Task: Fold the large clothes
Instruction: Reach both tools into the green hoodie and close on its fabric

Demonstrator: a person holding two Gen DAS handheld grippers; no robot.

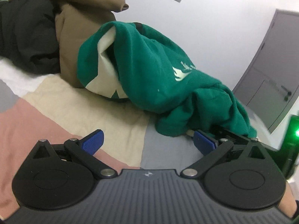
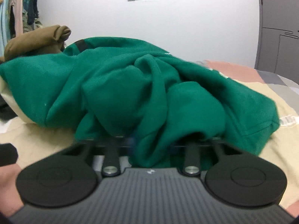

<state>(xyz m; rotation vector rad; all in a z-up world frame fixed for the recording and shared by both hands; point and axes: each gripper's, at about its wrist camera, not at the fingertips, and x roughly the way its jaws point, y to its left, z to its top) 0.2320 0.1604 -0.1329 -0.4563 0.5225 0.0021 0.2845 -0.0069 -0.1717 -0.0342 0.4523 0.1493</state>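
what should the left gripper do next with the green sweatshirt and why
Probably ease the left gripper forward and close it on the near edge of the green sweatshirt. Its fingers stand wide apart over the bedspread with nothing between them, while the right gripper already has green cloth bunched in it. A second hold would let the crumpled sweatshirt be spread flat.

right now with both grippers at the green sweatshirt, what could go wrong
1. The right gripper seems to have bunched folds of the green sweatshirt, not one edge, so lifting may drag up a tangled wad.
2. The left gripper is open and holds nothing; a pull by the right alone would probably twist the garment.
3. The sweatshirt leans on the brown garment, which could come along.
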